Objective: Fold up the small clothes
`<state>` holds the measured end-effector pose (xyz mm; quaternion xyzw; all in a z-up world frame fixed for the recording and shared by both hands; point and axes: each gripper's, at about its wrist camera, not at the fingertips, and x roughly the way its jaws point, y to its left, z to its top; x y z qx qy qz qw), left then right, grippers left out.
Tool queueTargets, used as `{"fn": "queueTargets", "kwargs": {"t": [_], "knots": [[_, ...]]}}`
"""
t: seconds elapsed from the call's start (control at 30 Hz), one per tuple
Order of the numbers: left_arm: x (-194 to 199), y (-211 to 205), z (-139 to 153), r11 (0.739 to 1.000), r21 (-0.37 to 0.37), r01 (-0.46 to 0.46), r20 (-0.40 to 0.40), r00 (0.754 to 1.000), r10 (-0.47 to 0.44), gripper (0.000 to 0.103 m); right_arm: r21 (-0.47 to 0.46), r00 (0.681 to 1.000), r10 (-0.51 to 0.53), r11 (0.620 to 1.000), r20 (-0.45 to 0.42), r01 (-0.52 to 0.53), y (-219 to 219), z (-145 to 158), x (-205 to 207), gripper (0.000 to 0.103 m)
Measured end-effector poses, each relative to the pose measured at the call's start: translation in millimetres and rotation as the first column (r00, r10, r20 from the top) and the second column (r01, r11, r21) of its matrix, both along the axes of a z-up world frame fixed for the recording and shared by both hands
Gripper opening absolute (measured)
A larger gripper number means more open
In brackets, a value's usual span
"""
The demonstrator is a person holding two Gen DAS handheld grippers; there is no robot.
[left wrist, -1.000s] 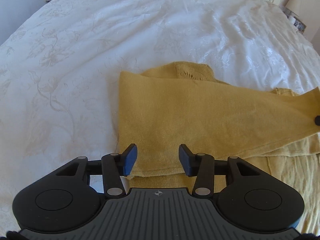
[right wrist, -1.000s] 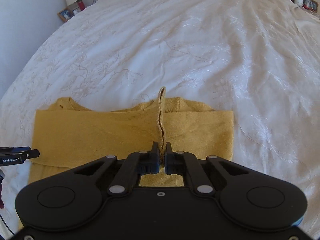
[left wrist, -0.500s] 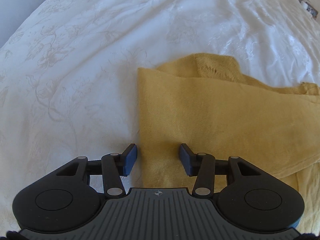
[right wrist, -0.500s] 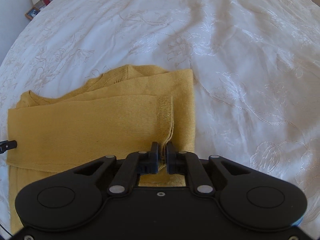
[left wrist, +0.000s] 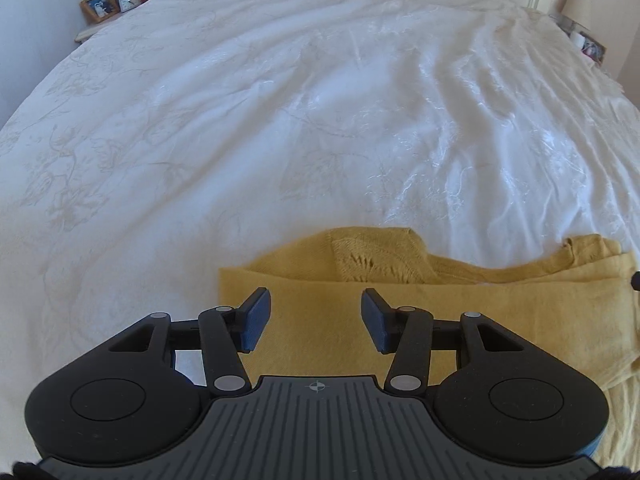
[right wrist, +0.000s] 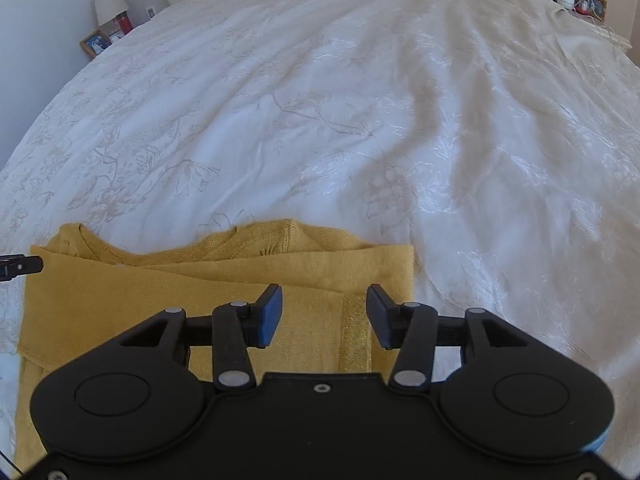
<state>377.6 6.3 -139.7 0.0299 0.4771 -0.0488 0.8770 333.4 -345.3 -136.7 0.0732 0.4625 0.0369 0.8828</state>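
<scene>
A mustard-yellow knit garment [left wrist: 460,312] lies flat on the white bed, with its sleeves folded across the body. It also shows in the right wrist view [right wrist: 200,292]. My left gripper [left wrist: 316,320] is open and empty above the garment's left part. My right gripper [right wrist: 324,316] is open and empty above the folded sleeve's cuff [right wrist: 354,332] near the garment's right edge. The tip of the left gripper [right wrist: 20,266] shows at the far left of the right wrist view.
The white embroidered bedspread [left wrist: 320,120] stretches away beyond the garment. A nightstand with a picture frame [left wrist: 98,8], a clock and a red bottle stands at the far left. Another nightstand with a lamp [left wrist: 576,8] stands at the far right.
My right gripper has opened and let go of the sleeve cuff, which now lies flat on the garment. Both grippers have drawn back toward the near edge of the garment.
</scene>
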Motion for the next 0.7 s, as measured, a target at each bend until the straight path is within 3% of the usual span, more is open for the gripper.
{"fn": "queueTargets", "kwargs": {"t": [0.1, 0.23, 0.43, 0.5, 0.57, 0.63, 0.7], "knots": [[19.1, -11.7, -17.1, 1.000, 0.011, 0.015, -0.024, 1.000, -0.015, 0.049, -0.013, 0.999, 0.037, 0.999, -0.017, -0.038, 12.4, -11.4, 17.4, 0.055], [43.7, -13.2, -32.1, 0.999, 0.008, -0.035, -0.044, 0.998, 0.035, 0.049, -0.043, 0.997, 0.048, 0.998, -0.054, -0.050, 18.8, -30.7, 34.4, 0.056], [63.4, -5.8, -28.4, 0.997, 0.018, -0.075, -0.036, 0.997, 0.075, 0.051, -0.035, 0.998, 0.028, 0.999, -0.061, -0.030, 13.8, -35.1, 43.0, 0.058], [59.8, -2.9, -18.3, 0.997, 0.008, -0.075, -0.012, 0.997, 0.075, 0.051, -0.031, 0.999, 0.022, 0.999, -0.044, -0.023, 12.5, -28.0, 39.4, 0.063], [49.6, 0.7, -8.0, 0.997, -0.036, -0.061, 0.005, 0.998, 0.061, 0.053, -0.006, 1.000, 0.014, 1.000, -0.025, -0.014, 8.5, -19.3, 32.6, 0.076], [35.1, 1.9, 2.2, 0.996, -0.085, -0.040, 0.013, 0.999, 0.042, 0.068, 0.029, 1.000, 0.006, 1.000, -0.004, -0.006, 3.0, -9.6, 21.9, 0.081], [14.9, 1.2, 11.6, 0.994, -0.109, -0.028, 0.028, 0.999, 0.031, 0.089, 0.043, 1.000, 0.001, 0.999, 0.005, -0.001, -0.6, -1.1, 7.8, 0.093]]}}
